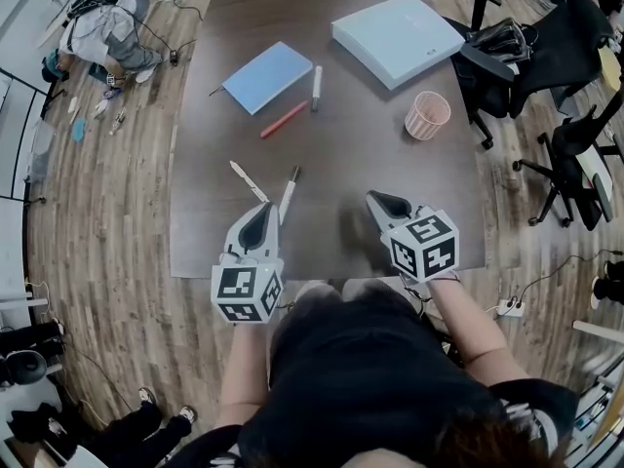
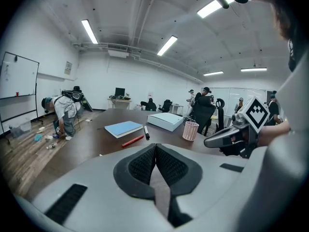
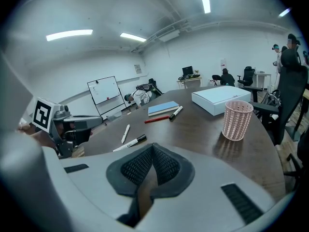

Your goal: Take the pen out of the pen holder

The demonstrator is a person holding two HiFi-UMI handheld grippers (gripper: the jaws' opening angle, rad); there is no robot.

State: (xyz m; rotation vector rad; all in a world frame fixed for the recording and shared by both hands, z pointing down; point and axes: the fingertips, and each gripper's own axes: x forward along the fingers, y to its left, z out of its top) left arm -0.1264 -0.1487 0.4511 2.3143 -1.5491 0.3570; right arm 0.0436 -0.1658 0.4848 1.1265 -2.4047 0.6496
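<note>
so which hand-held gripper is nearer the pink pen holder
Right. In the head view the right hand-held gripper sits below and slightly left of the pen holder; the left hand-held gripper is much farther left.

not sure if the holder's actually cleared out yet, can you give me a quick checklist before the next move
1. Pen holder upright on the table: ok.
2. Nothing left inside or sticking out of the pen holder: ok, as far as the head view shows.
3. Left gripper empty, jaws together: ok.
4. Right gripper empty, jaws together: ok.
5. Jaws parted for a new grasp: not ok, both are shut.
6. Red pen, white pen and near marker lying flat, apart from the pen holder: ok.
</note>
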